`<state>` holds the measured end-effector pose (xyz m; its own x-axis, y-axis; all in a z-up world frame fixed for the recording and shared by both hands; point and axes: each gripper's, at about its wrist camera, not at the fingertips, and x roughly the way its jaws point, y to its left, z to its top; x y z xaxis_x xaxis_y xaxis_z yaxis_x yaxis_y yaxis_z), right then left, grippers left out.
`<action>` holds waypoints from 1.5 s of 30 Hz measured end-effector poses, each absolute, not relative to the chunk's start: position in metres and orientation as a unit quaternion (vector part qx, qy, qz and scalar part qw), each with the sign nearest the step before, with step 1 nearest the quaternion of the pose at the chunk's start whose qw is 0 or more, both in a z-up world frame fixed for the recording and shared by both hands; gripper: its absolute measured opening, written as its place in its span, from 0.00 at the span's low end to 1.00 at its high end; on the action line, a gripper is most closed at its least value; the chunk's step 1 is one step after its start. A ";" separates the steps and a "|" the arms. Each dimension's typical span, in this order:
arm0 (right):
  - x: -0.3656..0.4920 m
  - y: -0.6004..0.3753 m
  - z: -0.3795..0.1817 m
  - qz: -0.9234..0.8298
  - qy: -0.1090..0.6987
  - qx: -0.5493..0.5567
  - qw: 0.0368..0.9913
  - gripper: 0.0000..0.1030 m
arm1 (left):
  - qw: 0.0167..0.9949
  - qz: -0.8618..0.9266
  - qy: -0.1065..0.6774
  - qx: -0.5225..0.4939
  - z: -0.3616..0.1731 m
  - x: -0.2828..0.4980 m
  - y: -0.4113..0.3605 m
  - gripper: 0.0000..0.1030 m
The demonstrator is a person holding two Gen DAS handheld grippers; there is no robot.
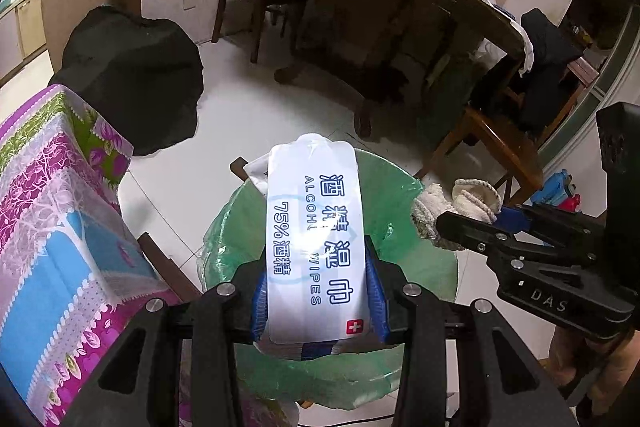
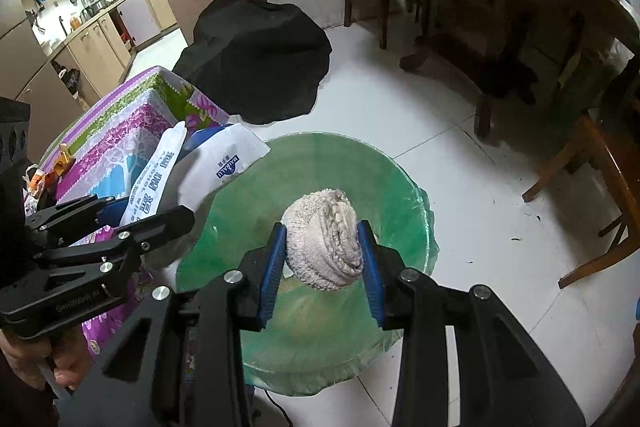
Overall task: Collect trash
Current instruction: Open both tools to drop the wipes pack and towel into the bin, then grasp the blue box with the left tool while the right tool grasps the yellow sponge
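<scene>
**Both claws loaded over the green-lined bin**

The left gripper (image 1: pixel 316 291) is clamped on a white pack of alcohol wipes (image 1: pixel 314 239), its blue pads (image 1: pixel 259 303) pressing the pack's two long sides. The pack points away from the claw, out over the bin (image 1: pixel 400 187), which is lined with a green plastic bag. A second white wrapper (image 2: pixel 224 167) sits behind the wipes pack.

The right gripper (image 2: pixel 322 267) is closed on a rolled-up whitish cloth (image 2: pixel 324 239), squeezed between its blue pads directly above the bin's open mouth. In the left view this claw comes in from the right with the cloth at the bin's right rim.

Just left of the bin stands a table under a flowered purple and blue cloth (image 1: pixel 60 227). Farther off on the white tiled floor (image 2: pixel 460 167) lies a black heap of fabric (image 2: pixel 260 59). A dark wooden dining table (image 1: pixel 400 7) with chairs (image 1: pixel 500 139) fills the far right.
</scene>
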<state>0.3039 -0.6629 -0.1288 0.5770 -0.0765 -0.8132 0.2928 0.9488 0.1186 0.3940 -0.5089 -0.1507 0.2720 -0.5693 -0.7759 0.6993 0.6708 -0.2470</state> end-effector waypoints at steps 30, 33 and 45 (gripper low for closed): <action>0.297 -0.675 -0.133 -0.109 0.436 0.138 0.883 0.48 | 0.799 -0.375 0.462 0.085 -0.159 0.398 -0.506 0.49; 0.295 -0.675 -0.131 -0.110 0.434 0.138 0.884 0.48 | 0.800 -0.374 0.461 0.087 -0.158 0.397 -0.505 0.49; 0.246 -0.634 -0.086 -0.110 0.333 0.116 0.929 0.95 | 0.827 -0.366 0.414 0.108 -0.126 0.372 -0.450 0.57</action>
<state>0.2463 -0.6338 -0.0860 0.7538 -0.1261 -0.6448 0.2813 0.9488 0.1433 0.3716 -0.4498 -0.1260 0.3903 -0.5154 -0.7629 0.6941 0.7091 -0.1240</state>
